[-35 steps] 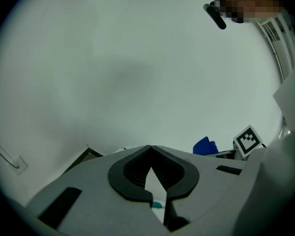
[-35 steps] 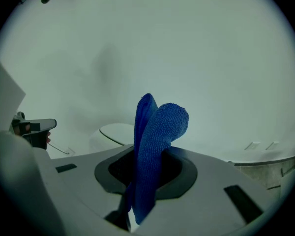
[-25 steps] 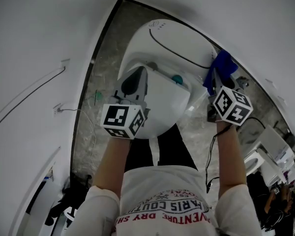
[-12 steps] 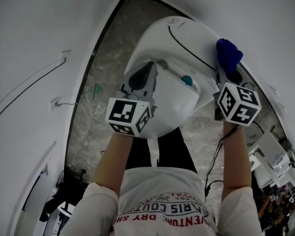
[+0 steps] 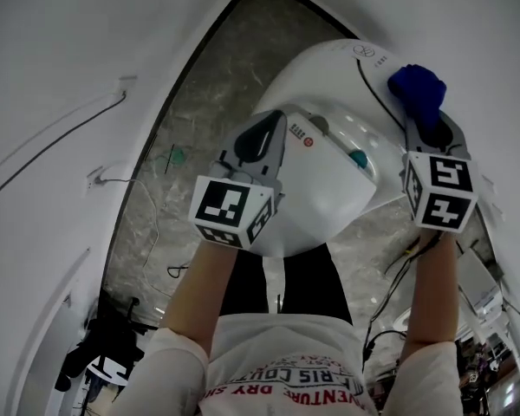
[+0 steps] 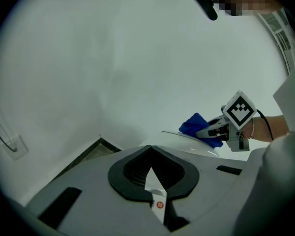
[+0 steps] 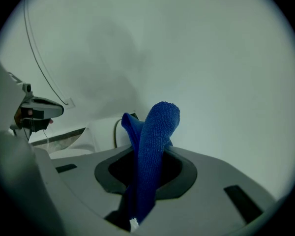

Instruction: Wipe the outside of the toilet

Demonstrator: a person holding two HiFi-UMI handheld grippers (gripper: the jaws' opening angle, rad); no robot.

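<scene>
**Blue cloth at the toilet's back right edge**
The right hand-held gripper [image 5: 423, 115] clamps the cloth [image 5: 418, 87] at the rear of the toilet [image 5: 329, 85], whose body lies just to its left, its length running away from the person. The left hand-held gripper [image 5: 264, 141] is closed and empty over the lid. The print on the red sticker [image 5: 308, 142] is unreadable.

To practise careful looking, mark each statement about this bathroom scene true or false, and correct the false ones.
1. The right gripper is clamped on a blue cloth. True.
2. The left gripper holds a sponge. False: its jaws are together with nothing held.
3. The toilet is white. True.
4. The cloth lies on the floor. False: it is held up at the toilet's rear, near the wall.
</scene>
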